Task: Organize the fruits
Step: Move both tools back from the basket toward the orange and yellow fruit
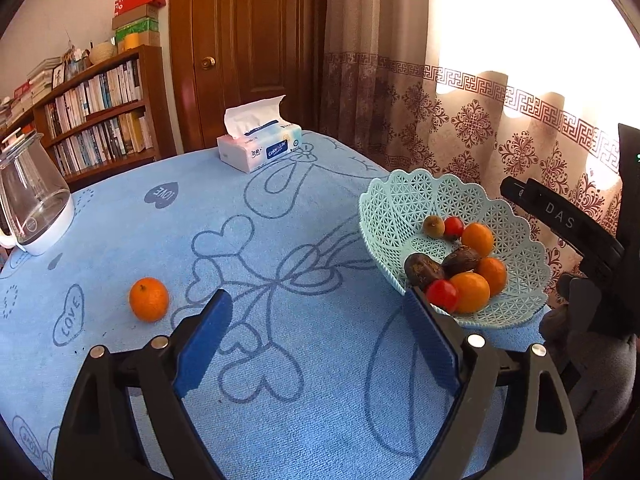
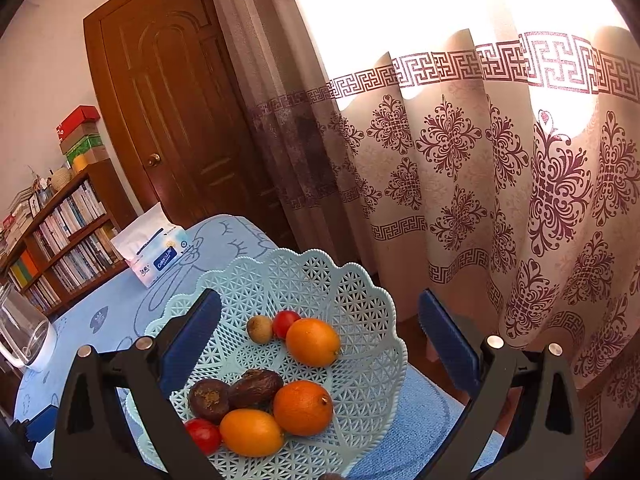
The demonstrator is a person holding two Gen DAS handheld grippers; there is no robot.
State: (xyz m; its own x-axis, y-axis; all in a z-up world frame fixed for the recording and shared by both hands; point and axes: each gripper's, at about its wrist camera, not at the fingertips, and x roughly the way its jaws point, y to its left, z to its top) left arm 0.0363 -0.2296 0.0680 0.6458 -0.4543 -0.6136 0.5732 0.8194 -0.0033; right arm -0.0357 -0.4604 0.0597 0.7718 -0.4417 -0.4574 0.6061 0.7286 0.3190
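A pale green lattice basket [image 1: 400,208] sits at the table's right edge and holds several fruits: oranges [image 1: 470,292], red tomatoes [image 1: 442,296], dark brown fruits [image 1: 422,270] and a small brown one [image 1: 434,226]. One orange [image 1: 149,299] lies alone on the blue cloth [image 1: 280,400] at the left. My left gripper [image 1: 318,300] is open and empty above the cloth, between that orange and the basket. My right gripper [image 2: 320,306] is open and empty, hovering over the basket [image 2: 360,292] and its fruits [image 2: 303,407]. Its black body [image 1: 580,240] shows at the right of the left wrist view.
A tissue pack [image 1: 260,148] lies at the table's far side. A glass kettle on a white base [image 1: 34,196] stands at the far left. A bookshelf [image 1: 100,112], a wooden door [image 1: 248,40] and patterned curtains [image 2: 500,160] surround the table.
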